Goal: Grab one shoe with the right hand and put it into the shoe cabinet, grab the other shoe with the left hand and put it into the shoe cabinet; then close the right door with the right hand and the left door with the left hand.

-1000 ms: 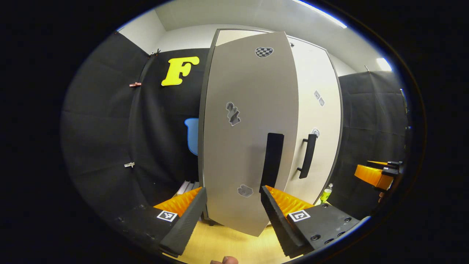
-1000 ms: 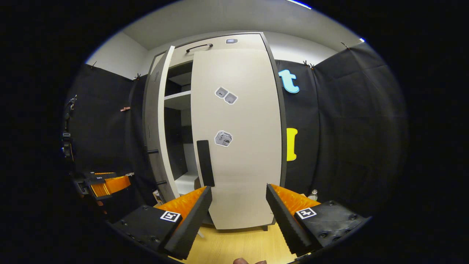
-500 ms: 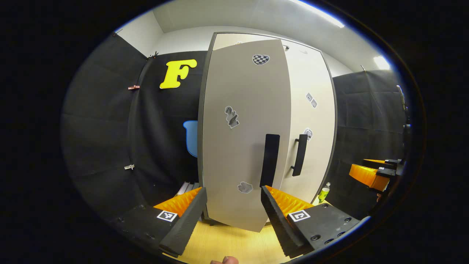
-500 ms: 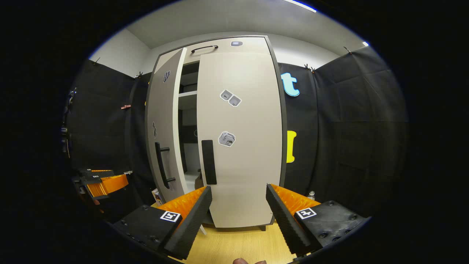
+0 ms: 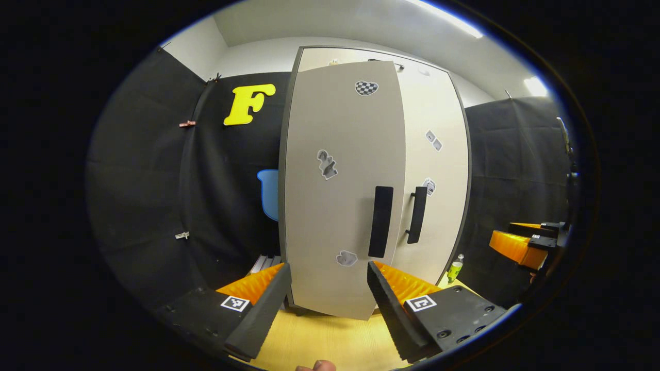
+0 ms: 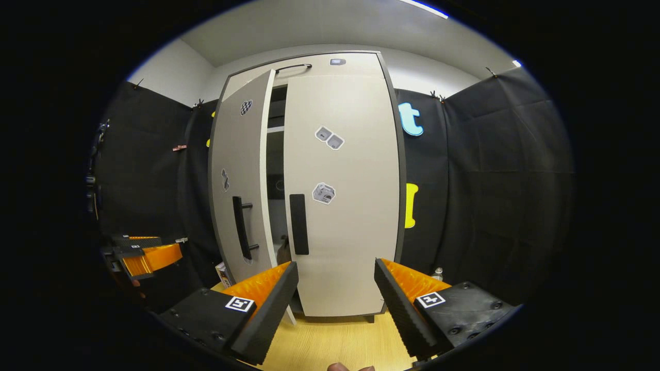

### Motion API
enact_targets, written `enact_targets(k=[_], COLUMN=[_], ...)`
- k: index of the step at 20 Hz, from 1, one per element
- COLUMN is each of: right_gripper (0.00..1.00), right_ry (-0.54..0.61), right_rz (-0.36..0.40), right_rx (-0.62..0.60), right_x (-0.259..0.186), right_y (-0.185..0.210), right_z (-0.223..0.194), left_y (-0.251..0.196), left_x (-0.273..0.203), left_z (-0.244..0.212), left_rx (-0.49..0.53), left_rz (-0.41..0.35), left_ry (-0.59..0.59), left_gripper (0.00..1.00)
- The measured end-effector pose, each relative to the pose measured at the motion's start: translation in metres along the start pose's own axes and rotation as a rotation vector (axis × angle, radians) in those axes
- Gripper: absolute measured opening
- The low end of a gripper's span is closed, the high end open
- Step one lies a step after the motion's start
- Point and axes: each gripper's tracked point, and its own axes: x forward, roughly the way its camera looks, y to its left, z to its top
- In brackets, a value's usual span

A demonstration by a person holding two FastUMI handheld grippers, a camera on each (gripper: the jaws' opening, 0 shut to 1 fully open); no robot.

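Left gripper (image 5: 329,301): fingers spread apart, holding nothing, short of left door (image 5: 340,180). Right gripper (image 6: 336,304): fingers spread apart, empty, facing right door (image 6: 345,206). Wood floor (image 6: 335,340) under both. Shoe cabinet (image 6: 309,180): right door flush shut; left door ajar, narrow gap between doors. Shoes: cannot tell through gap.

Black cloth walls (image 6: 490,180), wooden floor (image 6: 335,345)

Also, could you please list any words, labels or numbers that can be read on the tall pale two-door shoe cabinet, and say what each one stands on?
None can be read.
Small grey stickers on the tall pale shoe cabinet: too blurred.
Checkered heart-shaped sticker: pattern only, no text.
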Motion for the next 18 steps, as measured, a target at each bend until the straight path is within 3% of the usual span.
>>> enact_targets(k=[5, 12, 14, 18], right_gripper=[0.98, 0.98, 0.98, 0.98], right_ry=[0.001, -0.001, -0.006, -0.018], right_rz=[0.002, 0.002, -0.006, -0.057], right_rx=[0.005, 0.004, 0.008, 0.008], right_x=[-0.003, -0.008, -0.007, -0.003], right_y=[0.000, -0.001, -0.002, -0.002], right_z=[0.000, 0.000, 0.001, -0.003], left_y=[-0.003, -0.006, -0.007, -0.011], left_x=[-0.002, -0.002, -0.001, 0.011], left_z=[0.000, -0.001, 0.000, -0.001], left_rx=[-0.001, 0.003, 0.010, 0.031], left_rz=[-0.003, -0.004, -0.009, -0.036], left_ry=[-0.001, 0.001, -0.002, -0.009], left_gripper=[0.98, 0.95, 0.98, 0.95])
